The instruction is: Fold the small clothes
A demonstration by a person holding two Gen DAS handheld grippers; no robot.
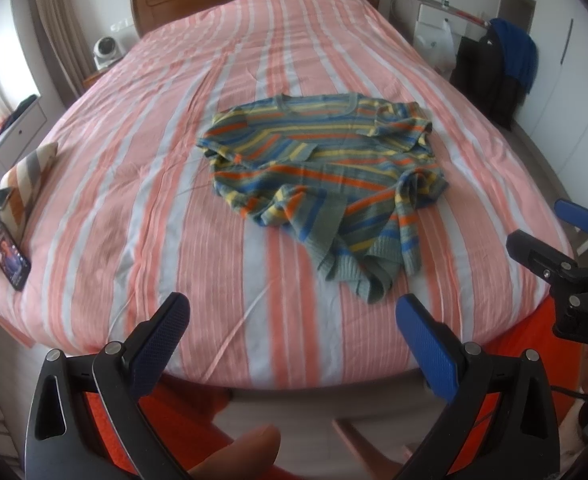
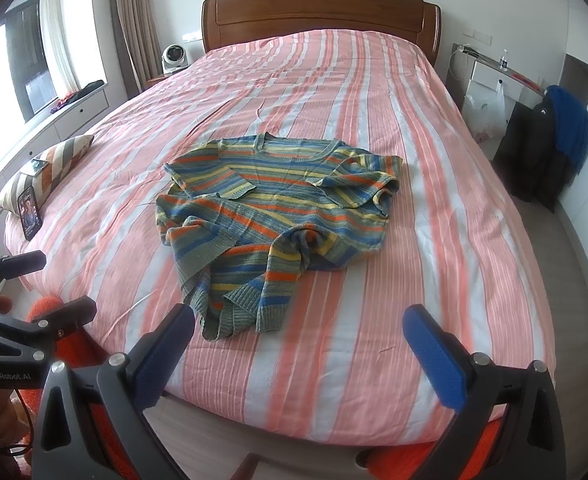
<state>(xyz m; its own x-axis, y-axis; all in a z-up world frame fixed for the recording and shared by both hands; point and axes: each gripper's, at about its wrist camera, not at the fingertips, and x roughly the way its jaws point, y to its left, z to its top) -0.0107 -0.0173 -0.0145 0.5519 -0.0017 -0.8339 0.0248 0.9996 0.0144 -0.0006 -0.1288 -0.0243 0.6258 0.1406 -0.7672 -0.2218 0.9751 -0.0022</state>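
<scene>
Crumpled knit sweater w/ blue, orange, yellow & grey-green stripes (image 1: 326, 176) centre frame in both views, on pink-and-white striped bedspread (image 1: 141, 200), hem bunched twd the foot edge. Left gripper (image 1: 289, 322) bottom of left view, jaws wide apart, nothing held, short of the hem. Right gripper (image 2: 298, 334) bottom of right view, likewise spread & empty, near hem, not touching. Dark phone (image 1: 10, 258) & striped cushion (image 1: 21, 188) far left.

Both wrist views look from the foot of the bed (image 1: 93, 208) toward the far headboard (image 2: 318, 20), left view further left; both share the striped sweater (image 2: 277, 216).
</scene>
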